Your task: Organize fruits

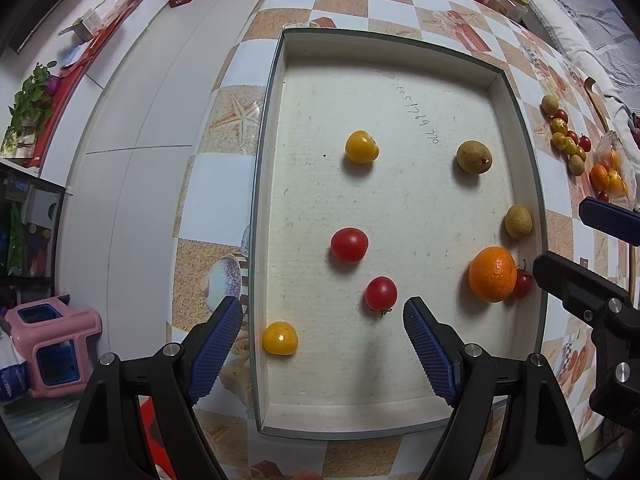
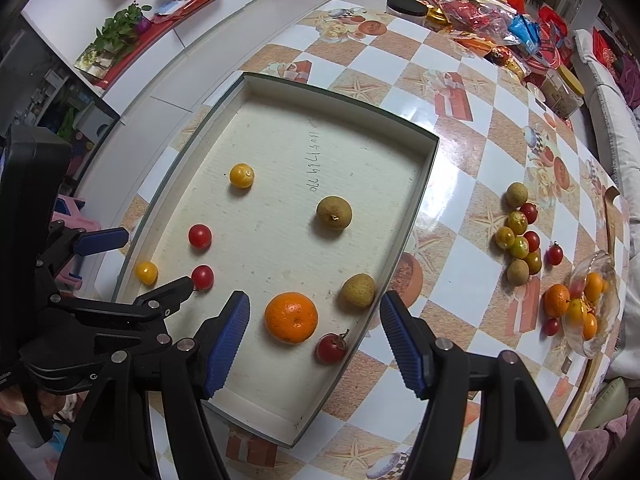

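Eight small fruits lie loose in the shallow tray [image 2: 430,168], the orange [image 2: 291,317] under the right tongs [image 2: 314,336], both tongs apart and empty; tomatoes look soft, smooth, apt to roll, so take them lightly across the middle.

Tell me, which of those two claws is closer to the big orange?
Right. The right gripper hangs open almost directly above the orange, which lies between its fingers; the left gripper hovers open farther along the tray, over the yellow and red tomatoes.
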A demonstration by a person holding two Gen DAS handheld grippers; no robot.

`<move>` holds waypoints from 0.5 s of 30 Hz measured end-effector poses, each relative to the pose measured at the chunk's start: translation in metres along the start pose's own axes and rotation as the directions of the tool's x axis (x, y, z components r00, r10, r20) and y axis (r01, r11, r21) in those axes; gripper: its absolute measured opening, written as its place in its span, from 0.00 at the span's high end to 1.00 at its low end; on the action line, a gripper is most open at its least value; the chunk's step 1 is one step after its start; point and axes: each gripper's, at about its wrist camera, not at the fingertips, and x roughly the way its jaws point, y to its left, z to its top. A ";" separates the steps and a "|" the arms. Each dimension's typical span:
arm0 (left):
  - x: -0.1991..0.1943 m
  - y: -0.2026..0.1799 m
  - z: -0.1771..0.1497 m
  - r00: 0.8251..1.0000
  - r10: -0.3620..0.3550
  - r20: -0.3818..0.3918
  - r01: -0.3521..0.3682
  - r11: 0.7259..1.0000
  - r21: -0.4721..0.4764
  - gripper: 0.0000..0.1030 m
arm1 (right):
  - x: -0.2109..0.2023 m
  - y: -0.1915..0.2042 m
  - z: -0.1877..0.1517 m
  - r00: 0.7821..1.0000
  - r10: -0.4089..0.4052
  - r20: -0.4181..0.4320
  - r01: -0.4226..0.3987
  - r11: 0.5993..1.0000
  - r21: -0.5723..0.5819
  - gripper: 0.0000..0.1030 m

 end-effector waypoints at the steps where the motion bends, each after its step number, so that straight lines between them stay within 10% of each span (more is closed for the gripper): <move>1: 0.000 -0.001 0.000 1.000 0.000 0.000 0.000 1.000 0.001 0.19 | 0.000 -0.001 0.000 1.000 0.000 0.000 0.000 1.000 0.001 0.31; 15: 0.001 -0.007 0.001 1.000 0.006 -0.006 -0.006 1.000 0.001 0.19 | -0.001 -0.003 0.000 1.000 -0.001 0.003 0.001 1.000 0.000 0.31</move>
